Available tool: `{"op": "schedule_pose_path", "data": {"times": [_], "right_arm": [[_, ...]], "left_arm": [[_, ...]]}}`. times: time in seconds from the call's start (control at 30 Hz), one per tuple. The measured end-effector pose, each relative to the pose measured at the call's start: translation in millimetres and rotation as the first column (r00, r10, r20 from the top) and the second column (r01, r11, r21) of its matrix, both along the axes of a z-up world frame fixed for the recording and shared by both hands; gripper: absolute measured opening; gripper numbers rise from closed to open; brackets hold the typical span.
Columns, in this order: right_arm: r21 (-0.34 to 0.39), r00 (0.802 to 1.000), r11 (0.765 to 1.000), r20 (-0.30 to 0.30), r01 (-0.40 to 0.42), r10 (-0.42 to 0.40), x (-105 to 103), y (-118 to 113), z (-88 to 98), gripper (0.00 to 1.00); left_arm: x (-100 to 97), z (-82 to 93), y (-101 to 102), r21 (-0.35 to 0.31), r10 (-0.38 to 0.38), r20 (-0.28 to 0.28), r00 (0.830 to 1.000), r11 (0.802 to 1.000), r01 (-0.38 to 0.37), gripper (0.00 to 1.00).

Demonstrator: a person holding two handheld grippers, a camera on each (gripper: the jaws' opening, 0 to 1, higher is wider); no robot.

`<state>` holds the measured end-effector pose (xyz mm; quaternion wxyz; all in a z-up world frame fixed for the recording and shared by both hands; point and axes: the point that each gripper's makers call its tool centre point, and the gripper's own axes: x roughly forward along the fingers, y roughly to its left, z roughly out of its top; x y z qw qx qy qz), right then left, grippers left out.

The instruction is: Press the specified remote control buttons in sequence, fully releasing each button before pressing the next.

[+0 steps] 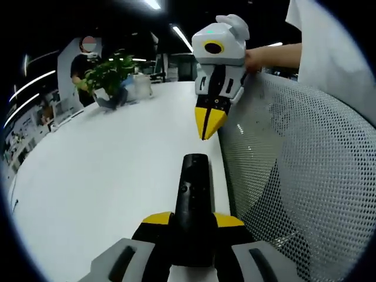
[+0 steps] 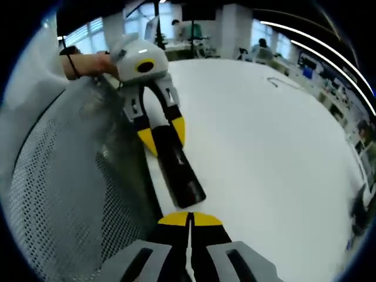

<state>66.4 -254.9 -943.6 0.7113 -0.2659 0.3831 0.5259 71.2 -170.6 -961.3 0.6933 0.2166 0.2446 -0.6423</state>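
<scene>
A black remote control (image 1: 194,188) lies lengthwise between the yellow-tipped jaws of my left gripper (image 1: 194,220), which is shut on its near end. The remote's buttons face up, and its far end points over the white table. My right gripper (image 1: 210,122) hangs above and beyond that far end with its yellow tips closed to a point, clear of the remote. In the right gripper view, my right gripper (image 2: 189,218) is shut on nothing, just short of the remote (image 2: 181,170). The left gripper (image 2: 163,136) holds the remote from the other side.
The white table (image 1: 117,164) stretches wide to the left. A grey mesh chair back (image 1: 294,176) (image 2: 70,194) stands close beside the table edge and both grippers. A potted plant (image 1: 108,73) and a person (image 1: 79,64) are at the far end.
</scene>
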Motion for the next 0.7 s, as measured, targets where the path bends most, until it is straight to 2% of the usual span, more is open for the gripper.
{"op": "schedule_pose_path", "data": {"times": [0.13, 0.47, 0.57, 0.7], "right_arm": [[-0.046, 0.998, 0.997, 0.008, -0.06, 0.06, 3.3, 2.8, -4.7, 0.0], [-0.09, 0.986, 0.983, 0.006, -0.163, 0.164, 3.6, 16.2, -6.7, 0.0], [-0.147, 0.98, 0.97, 0.01, -0.193, 0.196, 4.8, 14.3, -13.2, 0.0], [-0.178, 0.978, 0.963, 0.013, -0.203, 0.209, 6.3, 16.4, -12.2, 0.0]], "left_arm": [[-0.2, -0.3, -0.1, -0.002, 0.002, -0.001, 1.0, 1.0, -0.002, 0.25], [-0.3, -0.1, -0.1, -0.004, 0.013, -0.005, 1.0, 1.0, -0.013, 0.25], [-0.4, 0.0, -0.1, -0.005, 0.014, -0.007, 1.0, 1.0, -0.014, 0.25], [-0.5, -0.1, 0.1, -0.005, 0.017, -0.009, 1.0, 1.0, -0.017, 0.25]]}}
